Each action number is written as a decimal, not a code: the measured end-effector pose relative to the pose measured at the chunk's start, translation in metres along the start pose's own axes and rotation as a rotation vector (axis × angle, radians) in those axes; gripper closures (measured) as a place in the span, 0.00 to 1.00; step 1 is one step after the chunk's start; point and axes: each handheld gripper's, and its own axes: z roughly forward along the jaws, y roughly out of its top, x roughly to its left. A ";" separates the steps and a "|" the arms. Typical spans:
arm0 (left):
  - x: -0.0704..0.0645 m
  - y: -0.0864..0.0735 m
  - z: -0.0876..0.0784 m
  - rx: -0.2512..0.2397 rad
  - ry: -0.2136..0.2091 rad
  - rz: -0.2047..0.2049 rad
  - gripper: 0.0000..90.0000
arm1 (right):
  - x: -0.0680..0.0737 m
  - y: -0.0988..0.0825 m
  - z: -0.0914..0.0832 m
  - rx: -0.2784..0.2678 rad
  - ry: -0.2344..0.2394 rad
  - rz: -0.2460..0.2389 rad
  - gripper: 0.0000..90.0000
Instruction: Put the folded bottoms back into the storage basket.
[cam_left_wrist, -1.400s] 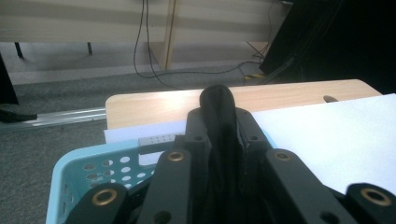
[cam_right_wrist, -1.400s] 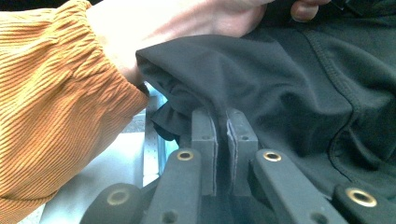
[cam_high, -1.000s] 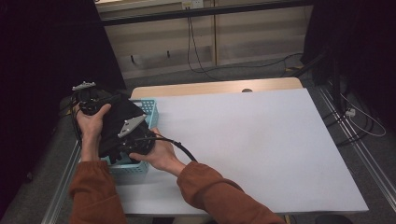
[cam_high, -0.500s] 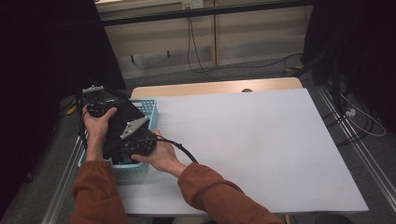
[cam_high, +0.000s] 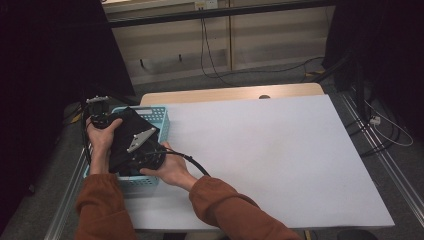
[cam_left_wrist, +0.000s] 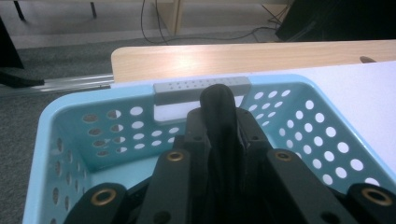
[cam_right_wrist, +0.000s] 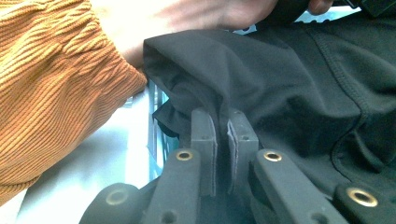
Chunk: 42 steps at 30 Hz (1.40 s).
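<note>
A black cloth garment (cam_high: 131, 136) is draped over a light blue perforated basket (cam_high: 159, 119) at the table's left edge. My left gripper (cam_high: 100, 118) holds the cloth's far left part, and in the left gripper view its jaws (cam_left_wrist: 219, 116) are shut on a bunched fold of the black cloth (cam_left_wrist: 216, 99) above the basket (cam_left_wrist: 299, 140). My right gripper (cam_high: 146, 156), with a grey plate on top, grips the near side. Seen from the right gripper view, my right gripper (cam_right_wrist: 222, 128) is shut on a fold of the black cloth (cam_right_wrist: 289, 79).
The white table top (cam_high: 270, 155) stretches to the right of the basket, with a wooden strip (cam_high: 230, 94) along its far edge. An orange sleeve (cam_right_wrist: 51, 84) lies close beside the right gripper. Cables trail on the floor beyond the table.
My left hand has come down a little with the cloth, lowering it toward the basket. The right hand has stayed nearly in place.
</note>
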 end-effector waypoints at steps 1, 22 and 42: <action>0.000 0.000 0.000 0.000 0.004 -0.007 0.87 | -0.001 0.000 0.001 0.001 0.004 0.006 0.93; 0.015 -0.012 -0.002 0.033 0.055 -0.031 0.86 | -0.003 0.000 0.011 0.001 0.026 0.012 0.93; 0.019 -0.017 0.001 0.040 0.100 -0.032 0.76 | -0.006 0.002 0.015 0.007 0.021 0.025 0.91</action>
